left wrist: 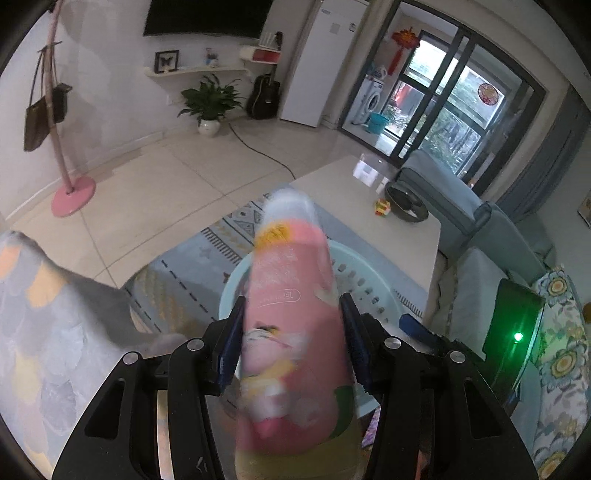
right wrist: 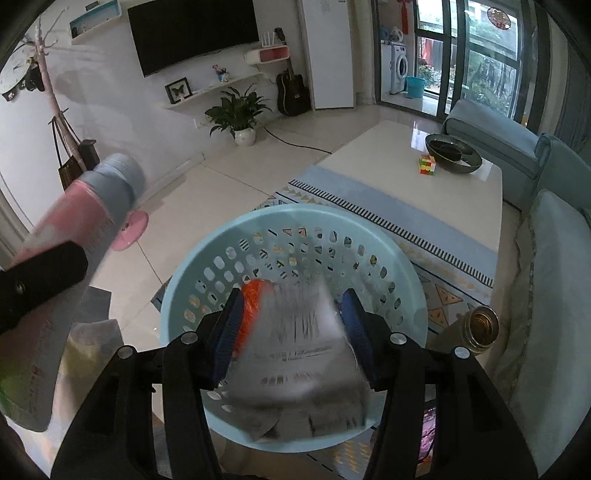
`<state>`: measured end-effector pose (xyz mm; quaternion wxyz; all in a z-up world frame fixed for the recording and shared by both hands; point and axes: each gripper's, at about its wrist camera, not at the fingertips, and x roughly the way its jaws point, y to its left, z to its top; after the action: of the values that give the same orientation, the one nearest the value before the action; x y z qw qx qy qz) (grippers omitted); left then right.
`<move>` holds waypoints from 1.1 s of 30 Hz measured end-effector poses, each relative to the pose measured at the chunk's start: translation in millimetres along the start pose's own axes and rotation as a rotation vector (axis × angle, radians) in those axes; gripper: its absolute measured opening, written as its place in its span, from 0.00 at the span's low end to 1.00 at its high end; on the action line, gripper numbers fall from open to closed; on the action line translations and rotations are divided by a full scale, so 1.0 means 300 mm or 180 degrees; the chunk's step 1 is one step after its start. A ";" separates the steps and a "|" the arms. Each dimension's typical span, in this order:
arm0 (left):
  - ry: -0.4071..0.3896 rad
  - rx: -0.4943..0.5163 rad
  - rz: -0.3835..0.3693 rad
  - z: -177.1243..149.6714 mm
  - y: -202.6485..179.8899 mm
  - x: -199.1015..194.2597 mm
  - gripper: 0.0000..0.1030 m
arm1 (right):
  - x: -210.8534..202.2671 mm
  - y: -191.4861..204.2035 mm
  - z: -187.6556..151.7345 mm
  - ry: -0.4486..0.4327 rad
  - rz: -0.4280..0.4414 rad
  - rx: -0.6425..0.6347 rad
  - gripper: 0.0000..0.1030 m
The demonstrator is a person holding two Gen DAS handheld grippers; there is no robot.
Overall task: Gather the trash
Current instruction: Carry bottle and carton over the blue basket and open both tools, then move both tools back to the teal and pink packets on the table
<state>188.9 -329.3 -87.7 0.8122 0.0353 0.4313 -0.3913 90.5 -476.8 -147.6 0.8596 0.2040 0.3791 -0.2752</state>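
— Left gripper (left wrist: pixel 291 339)?
— Clamped on pink bottle (left wrist: pixel 291 314), above light-blue basket (left wrist: pixel 373 291).
— Right gripper (right wrist: pixel 291 328)?
— Clenched on crumpled printed wrapper (right wrist: pixel 295 350), over basket (right wrist: pixel 295 236) on rug (right wrist: pixel 369 199).

A home living room, opening onto a glazed laundry balcony.

A wall-mounted television (right wrist: pixel 194 35) hangs above a floating shelf (right wrist: pixel 212 90) with a framed butterfly (right wrist: pixel 178 89); below stand a potted plant (right wrist: pixel 238 112), a black guitar (right wrist: pixel 291 90) and a white refrigerator (right wrist: pixel 327 51). A pale coffee table (right wrist: pixel 388 177) carries a dark bowl (right wrist: pixel 453 153) and a puzzle cube (right wrist: pixel 427 164) near its far edge, beside a blue sofa (right wrist: pixel 491 136). A patterned rug (left wrist: pixel 192 266) lies on the tiled floor, and a washing machine (right wrist: pixel 399 66) stands behind sliding glass doors (left wrist: pixel 443 107).
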 end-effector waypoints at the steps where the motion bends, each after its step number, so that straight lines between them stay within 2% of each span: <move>1: -0.0024 0.0021 -0.0012 0.002 -0.001 -0.009 0.47 | 0.003 -0.005 0.000 0.0015 0.0016 -0.0001 0.51; 4: -0.0116 -0.0015 -0.0104 0.000 0.023 -0.069 0.58 | -0.007 -0.015 0.009 -0.0005 0.0084 -0.0008 0.60; 5: -0.0156 -0.0023 -0.0105 0.000 0.028 -0.087 0.62 | -0.018 -0.022 0.013 -0.0033 0.0076 -0.0007 0.60; 10: -0.0406 -0.0134 -0.0108 -0.030 0.092 -0.247 0.66 | -0.093 -0.011 0.030 -0.0120 0.0176 -0.0046 0.60; 16: -0.0738 -0.0295 0.0057 -0.097 0.201 -0.472 0.69 | -0.275 0.171 0.022 -0.0380 0.0506 -0.0430 0.60; 20: -0.0989 -0.0451 0.0280 -0.153 0.315 -0.645 0.71 | -0.393 0.336 0.009 -0.0546 0.0781 -0.0692 0.63; 25: -0.1256 -0.0651 0.0769 -0.239 0.490 -0.849 0.74 | -0.474 0.564 -0.021 -0.0539 0.1217 -0.0962 0.65; 29: -0.1280 -0.0873 0.1045 -0.293 0.645 -0.936 0.75 | -0.472 0.745 -0.049 -0.0381 0.1524 -0.1133 0.66; 33: -0.1047 -0.0998 0.1345 -0.349 0.827 -0.919 0.77 | -0.413 0.938 -0.088 -0.0063 0.1789 -0.1215 0.66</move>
<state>195.0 50.3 -21.8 0.9300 -0.0654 0.3323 -0.1430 183.4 -207.3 -29.6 0.9282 0.1333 0.3444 0.0466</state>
